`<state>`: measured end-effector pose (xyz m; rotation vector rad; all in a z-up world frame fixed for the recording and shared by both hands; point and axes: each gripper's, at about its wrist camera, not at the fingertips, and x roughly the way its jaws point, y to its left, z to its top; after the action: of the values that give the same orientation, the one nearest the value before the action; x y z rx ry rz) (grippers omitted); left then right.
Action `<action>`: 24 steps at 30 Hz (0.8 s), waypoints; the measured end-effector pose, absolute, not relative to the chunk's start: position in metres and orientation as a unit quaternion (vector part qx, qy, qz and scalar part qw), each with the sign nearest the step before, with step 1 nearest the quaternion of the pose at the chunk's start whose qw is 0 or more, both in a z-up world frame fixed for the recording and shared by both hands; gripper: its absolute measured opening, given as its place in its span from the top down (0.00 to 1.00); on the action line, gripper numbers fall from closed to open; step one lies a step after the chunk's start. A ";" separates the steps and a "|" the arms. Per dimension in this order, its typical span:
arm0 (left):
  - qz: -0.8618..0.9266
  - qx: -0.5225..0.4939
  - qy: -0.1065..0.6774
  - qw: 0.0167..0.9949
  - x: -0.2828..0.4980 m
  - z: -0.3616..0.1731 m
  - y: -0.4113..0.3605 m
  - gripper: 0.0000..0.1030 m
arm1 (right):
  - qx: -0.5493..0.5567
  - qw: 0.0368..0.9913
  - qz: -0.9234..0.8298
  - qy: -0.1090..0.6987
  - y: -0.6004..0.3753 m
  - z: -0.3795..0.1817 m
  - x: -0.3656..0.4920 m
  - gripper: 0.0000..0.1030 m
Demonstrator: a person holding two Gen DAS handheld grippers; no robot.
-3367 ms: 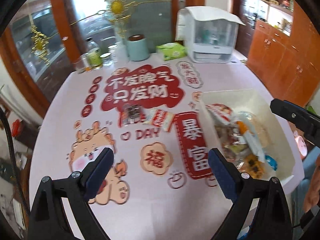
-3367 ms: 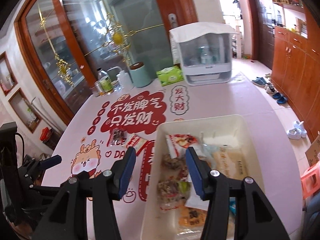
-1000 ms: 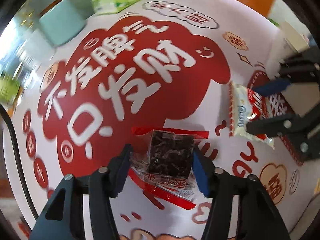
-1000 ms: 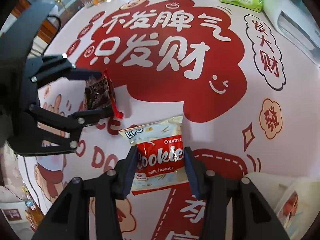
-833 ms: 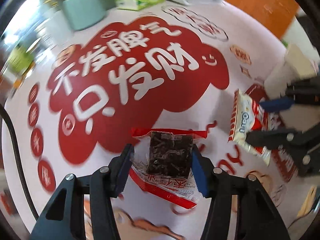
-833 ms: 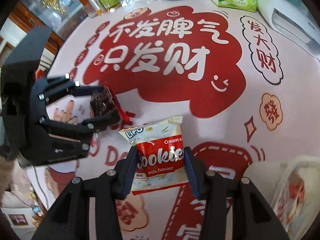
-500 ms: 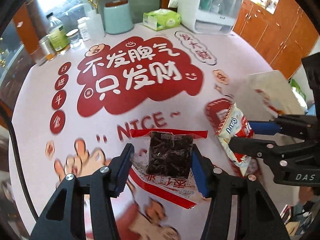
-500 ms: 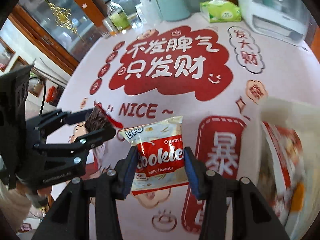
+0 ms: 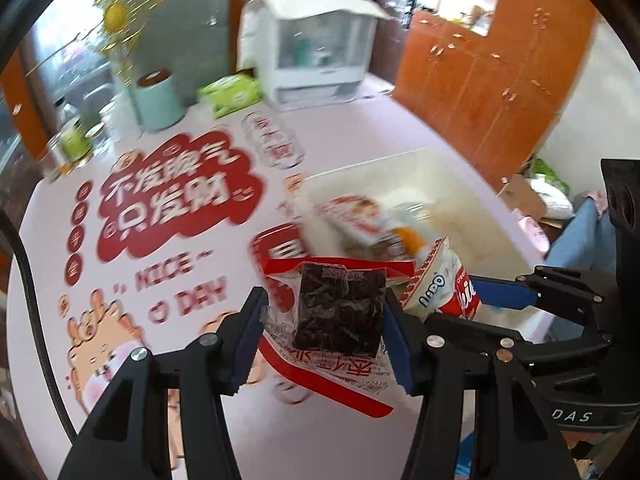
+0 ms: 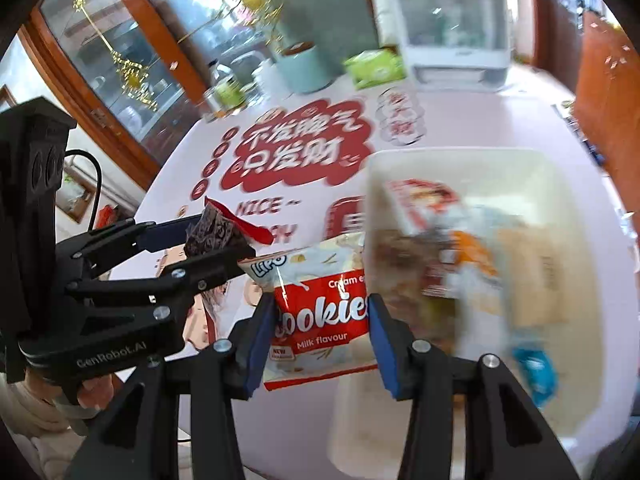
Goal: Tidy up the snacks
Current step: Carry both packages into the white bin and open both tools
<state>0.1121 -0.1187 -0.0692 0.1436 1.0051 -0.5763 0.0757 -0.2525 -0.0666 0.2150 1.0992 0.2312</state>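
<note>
My left gripper (image 9: 324,332) is shut on a clear packet with red edges and a dark snack inside (image 9: 340,312), held up above the table. My right gripper (image 10: 322,336) is shut on a red and white cookies packet (image 10: 320,316), which hangs at the near left rim of the white bin (image 10: 568,176). The bin holds several snack packets. In the left wrist view the right gripper (image 9: 476,308) with the cookies packet (image 9: 440,288) is just right of my dark snack. In the right wrist view the left gripper (image 10: 216,240) holds the dark snack (image 10: 214,232) at left.
The pink table (image 9: 360,128) bears red printed characters. At its far edge stand a white cabinet box (image 9: 316,56), a green tissue pack (image 9: 232,94), a teal canister (image 9: 156,100) and bottles. Orange cupboards (image 9: 480,80) stand to the right. A hand (image 10: 92,396) grips the left tool.
Both grippers have risen off the table with their packets and swung right toward the white bin, which has now come into view beneath them.
</note>
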 end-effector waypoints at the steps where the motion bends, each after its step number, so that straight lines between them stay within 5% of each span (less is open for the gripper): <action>1: -0.275 0.067 0.472 0.835 0.109 -0.066 -0.126 0.47 | 0.102 0.846 0.102 0.514 -0.263 -0.060 0.069 0.55; 18: -0.262 0.044 0.442 0.857 0.123 -0.012 -0.216 0.46 | 0.047 0.899 -0.035 0.433 -0.368 0.012 0.090 0.55; 24: -0.250 0.049 0.444 0.859 0.126 -0.012 -0.223 0.38 | 0.044 0.899 -0.046 0.432 -0.382 0.012 0.119 0.54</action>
<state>0.1262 -0.2228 -0.0118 0.1019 0.9320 -0.5259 0.1186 -0.3821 0.0123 0.0917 0.8948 -0.0944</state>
